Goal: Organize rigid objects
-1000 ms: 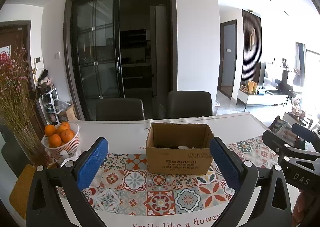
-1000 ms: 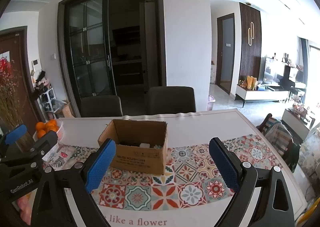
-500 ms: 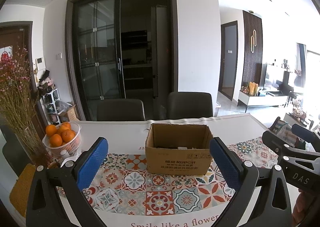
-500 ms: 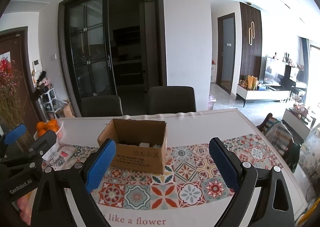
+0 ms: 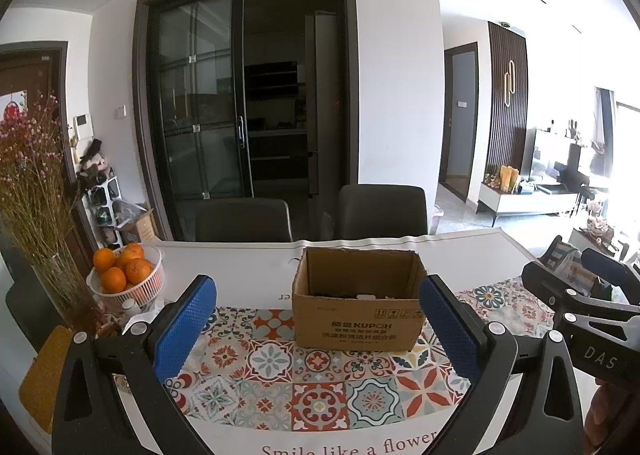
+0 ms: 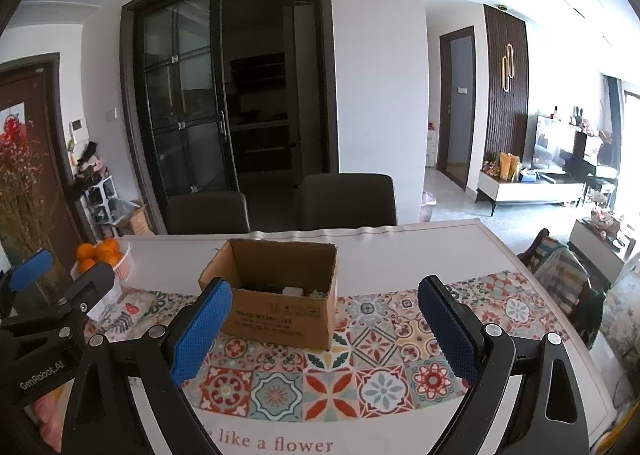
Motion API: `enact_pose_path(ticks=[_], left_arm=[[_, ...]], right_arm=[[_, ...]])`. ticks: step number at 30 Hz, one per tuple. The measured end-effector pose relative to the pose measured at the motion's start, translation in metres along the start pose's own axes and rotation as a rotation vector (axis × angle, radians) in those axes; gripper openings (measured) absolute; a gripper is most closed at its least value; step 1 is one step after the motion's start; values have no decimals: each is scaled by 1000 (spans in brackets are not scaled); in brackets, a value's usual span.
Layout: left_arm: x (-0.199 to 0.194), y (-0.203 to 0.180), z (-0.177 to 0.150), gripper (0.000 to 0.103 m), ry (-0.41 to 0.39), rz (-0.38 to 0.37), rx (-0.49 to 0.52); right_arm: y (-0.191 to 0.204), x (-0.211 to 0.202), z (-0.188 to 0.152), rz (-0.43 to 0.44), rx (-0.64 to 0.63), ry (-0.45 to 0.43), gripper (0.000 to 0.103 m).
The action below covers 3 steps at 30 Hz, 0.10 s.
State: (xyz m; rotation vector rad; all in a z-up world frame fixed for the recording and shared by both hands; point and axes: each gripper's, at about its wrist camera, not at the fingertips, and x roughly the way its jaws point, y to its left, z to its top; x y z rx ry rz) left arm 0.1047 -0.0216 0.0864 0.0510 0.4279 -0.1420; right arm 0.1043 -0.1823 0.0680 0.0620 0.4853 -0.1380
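An open brown cardboard box stands on the patterned tablecloth, a little way in front of both grippers. Small items lie in its bottom, among them a white one; most of the inside is hidden by the walls. My left gripper is open with nothing between its blue pads. My right gripper is open too and holds nothing. The right gripper's body shows at the right edge of the left wrist view, and the left gripper's body at the left edge of the right wrist view.
A white basket of oranges and a glass vase of dried flowers stand at the table's left end. Two dark chairs are pushed in at the far side. A chair with a striped cloth stands at the right.
Both views have tilted up slightly, so the box sits a little lower in frame. Both grippers stay open.
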Motion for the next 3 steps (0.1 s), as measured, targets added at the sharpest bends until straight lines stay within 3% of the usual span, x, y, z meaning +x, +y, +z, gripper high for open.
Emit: enact_pose_path(ticks=[3], left_arm=[[0,-1,0,103,0,1,-1]], right_arm=[[0,0,0,2,-1,-1,95]])
